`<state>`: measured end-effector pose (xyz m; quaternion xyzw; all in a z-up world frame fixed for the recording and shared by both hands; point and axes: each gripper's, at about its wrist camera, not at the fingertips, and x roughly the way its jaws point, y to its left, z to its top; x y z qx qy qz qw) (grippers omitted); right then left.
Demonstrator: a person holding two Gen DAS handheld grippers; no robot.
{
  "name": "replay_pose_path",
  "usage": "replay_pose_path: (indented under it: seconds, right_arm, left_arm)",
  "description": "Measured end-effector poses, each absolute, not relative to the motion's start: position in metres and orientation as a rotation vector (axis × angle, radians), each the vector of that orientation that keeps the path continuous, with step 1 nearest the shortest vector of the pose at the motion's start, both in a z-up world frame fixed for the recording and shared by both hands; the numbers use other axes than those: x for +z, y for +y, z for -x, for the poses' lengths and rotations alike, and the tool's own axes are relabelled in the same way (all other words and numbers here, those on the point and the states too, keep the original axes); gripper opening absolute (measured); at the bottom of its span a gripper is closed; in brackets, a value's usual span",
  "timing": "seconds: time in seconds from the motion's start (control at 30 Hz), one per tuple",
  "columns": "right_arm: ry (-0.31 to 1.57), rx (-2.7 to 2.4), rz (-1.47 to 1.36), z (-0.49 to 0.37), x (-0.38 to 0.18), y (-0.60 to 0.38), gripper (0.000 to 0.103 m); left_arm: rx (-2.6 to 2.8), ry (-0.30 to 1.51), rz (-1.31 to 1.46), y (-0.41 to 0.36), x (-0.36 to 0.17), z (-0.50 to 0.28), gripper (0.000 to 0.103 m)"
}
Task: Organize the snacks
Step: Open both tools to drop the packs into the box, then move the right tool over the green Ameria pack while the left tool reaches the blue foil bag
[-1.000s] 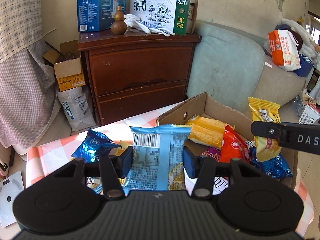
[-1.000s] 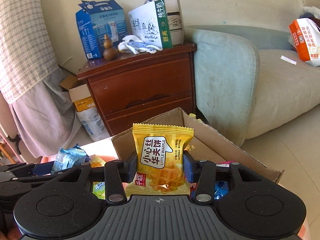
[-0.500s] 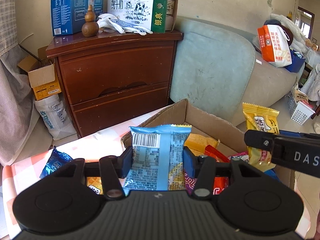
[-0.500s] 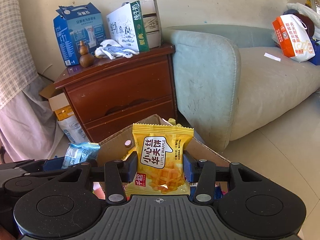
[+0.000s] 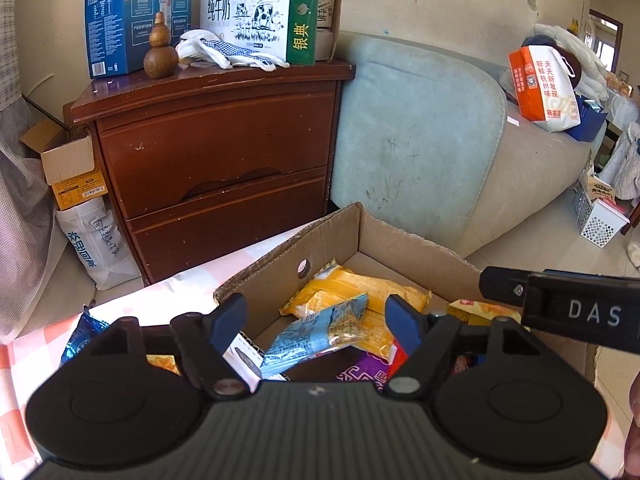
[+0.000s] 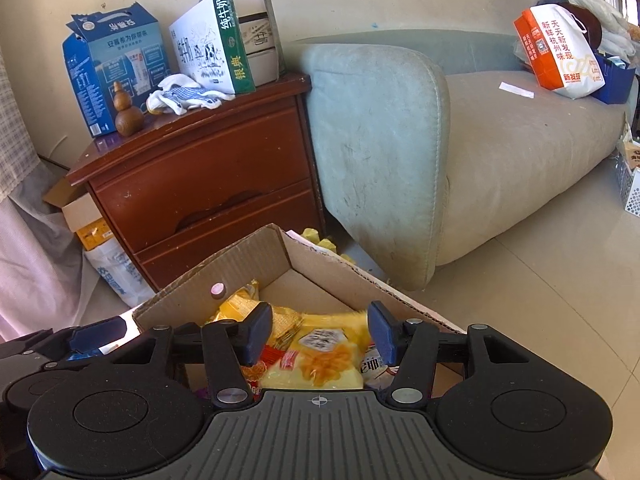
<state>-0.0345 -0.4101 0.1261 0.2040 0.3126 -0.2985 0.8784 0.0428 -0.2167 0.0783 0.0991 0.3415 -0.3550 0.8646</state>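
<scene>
Left gripper [image 5: 316, 316], jaws spread apart, above the cardboard box [image 5: 404, 240]; the light-blue snack packet [image 5: 316, 334] lies free between and below its fingers. Right gripper [image 6: 320, 330], jaws likewise apart, over the yellow waffle packet [image 6: 320, 354] inside the box.

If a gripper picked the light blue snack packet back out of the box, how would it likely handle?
The light blue snack packet lies tilted across the yellow packets, so it is probably light. Its film looks crinkled and glossy: likely floppy and slightly slippery. The contents may crush under a hard squeeze.
</scene>
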Motion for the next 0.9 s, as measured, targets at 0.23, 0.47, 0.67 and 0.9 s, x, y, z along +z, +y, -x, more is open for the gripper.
replay_pose_path:
  seconds: [0.23, 0.47, 0.67, 0.9]
  right_arm:
    - [0.627, -0.580, -0.423, 0.034, 0.133, -0.401, 0.060]
    - [0.630, -0.520, -0.406, 0.025, 0.136, -0.386, 0.060]
    - [0.633, -0.447, -0.378, 0.015, 0.138, -0.368, 0.063]
    - [0.639, -0.357, -0.345, 0.002, 0.139, -0.346, 0.064]
  left_arm:
    - [-0.721, 0.721, -0.184, -0.195, 0.086, -0.047, 0.082]
    - [-0.670, 0.742, -0.164, -0.169, 0.087, -0.059, 0.082]
    - [-0.618, 0.749, -0.156, -0.141, 0.088, -0.071, 0.083]
    - [-0.540, 0.765, -0.136, -0.106, 0.090, -0.090, 0.083]
